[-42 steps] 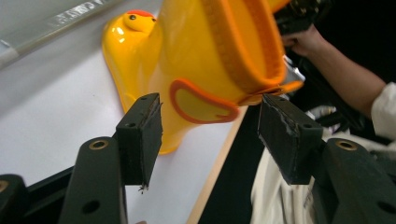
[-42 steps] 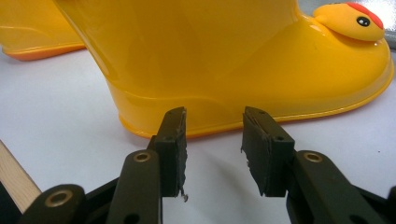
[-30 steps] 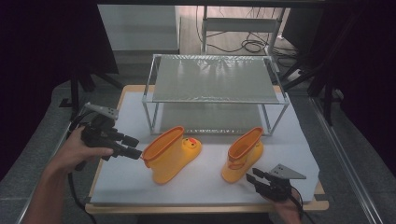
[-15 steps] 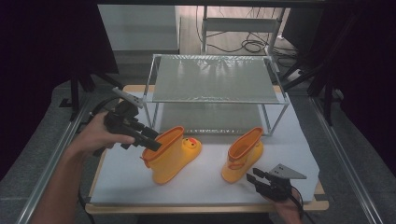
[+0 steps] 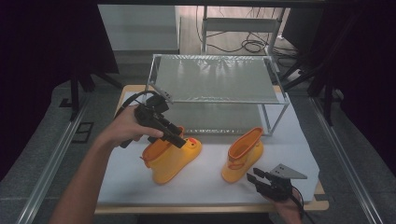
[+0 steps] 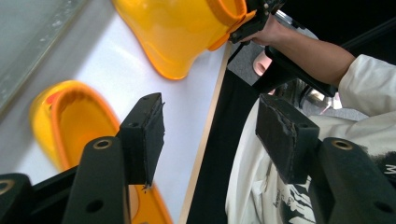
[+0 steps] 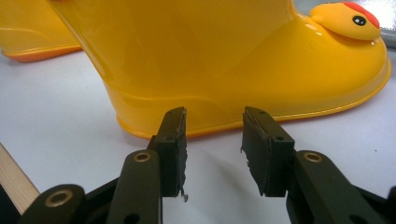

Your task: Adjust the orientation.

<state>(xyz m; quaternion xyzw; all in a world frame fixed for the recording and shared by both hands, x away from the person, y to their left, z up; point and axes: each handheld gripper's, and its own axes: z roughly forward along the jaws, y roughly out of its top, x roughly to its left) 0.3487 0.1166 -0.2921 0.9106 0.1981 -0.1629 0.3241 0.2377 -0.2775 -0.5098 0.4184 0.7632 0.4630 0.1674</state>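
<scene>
Two yellow rubber boots with duck faces stand on a white mat. My left gripper [image 5: 179,139] hangs open just over the cuff of the left boot [image 5: 170,158]; in the left gripper view that boot's opening [image 6: 70,116] lies below the open left gripper [image 6: 210,119], and nothing is between its pads. My right gripper [image 5: 255,178] rests open near the table's front edge, just short of the right boot [image 5: 243,154]. Seen from the right gripper [image 7: 215,140], the boot's heel [image 7: 196,60] stands close ahead, untouched.
A metal rack [image 5: 215,77] with a mesh top stands behind the boots, its legs on the white mat [image 5: 205,189]. The wooden table edge [image 5: 210,208] runs along the front. Dark floor and cables lie beyond the table.
My left hand has travelled right and slightly up from the table's left side, and its jaws now reach over the left boot's cuff. The right gripper and both boots have stayed put.
</scene>
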